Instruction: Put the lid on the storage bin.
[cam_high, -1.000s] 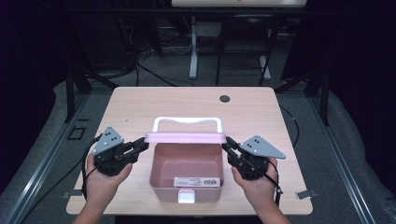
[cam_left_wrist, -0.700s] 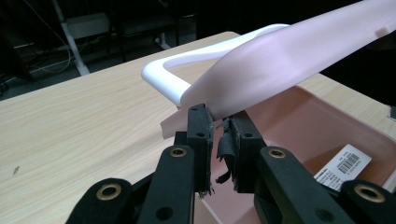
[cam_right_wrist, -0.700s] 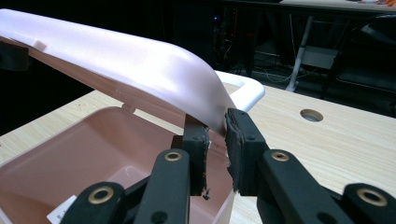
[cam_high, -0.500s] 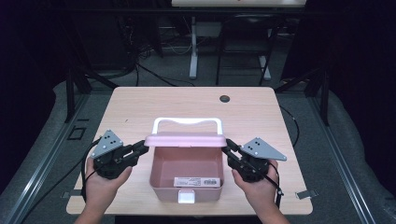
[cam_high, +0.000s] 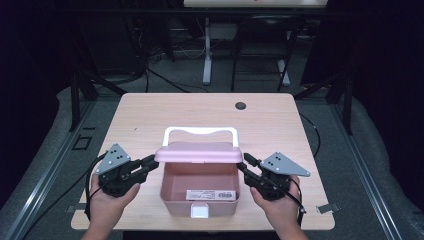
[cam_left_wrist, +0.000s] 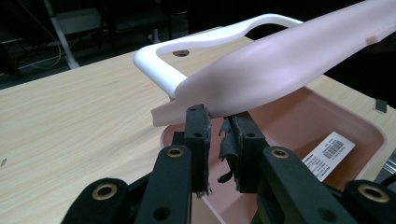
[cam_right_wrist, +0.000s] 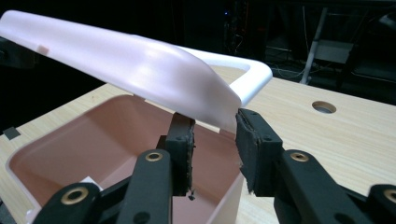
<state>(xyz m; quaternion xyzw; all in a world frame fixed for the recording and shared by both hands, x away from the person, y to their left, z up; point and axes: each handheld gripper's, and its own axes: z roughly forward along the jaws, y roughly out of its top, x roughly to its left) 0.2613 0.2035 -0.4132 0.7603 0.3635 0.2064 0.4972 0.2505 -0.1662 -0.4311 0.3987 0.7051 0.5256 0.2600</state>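
Note:
A pink box (cam_high: 167, 200) stands open at the near middle of the table, a barcode label (cam_high: 211, 194) on its floor. Its pink lid (cam_high: 200, 152) is raised on its far edge, with a white handle (cam_high: 200, 130) behind it. My left gripper (cam_high: 152, 161) is shut on the lid's left corner (cam_left_wrist: 196, 100). At the lid's right corner (cam_right_wrist: 219, 109) my right gripper (cam_high: 242, 165) has that corner held between its pads. In the gripper views, my left gripper (cam_left_wrist: 217, 121) and right gripper (cam_right_wrist: 215, 123) both look into the box.
A white latch (cam_high: 200, 211) sits on the box's front wall. The wooden table (cam_high: 280, 130) has a round cable hole (cam_high: 241, 106) near its far edge. Beyond the table are dark floor, cables and a desk leg (cam_high: 206, 55).
Both hands have drifted slightly toward the near edge with the lid still held. The lid has tipped a little further; the box has stayed put.

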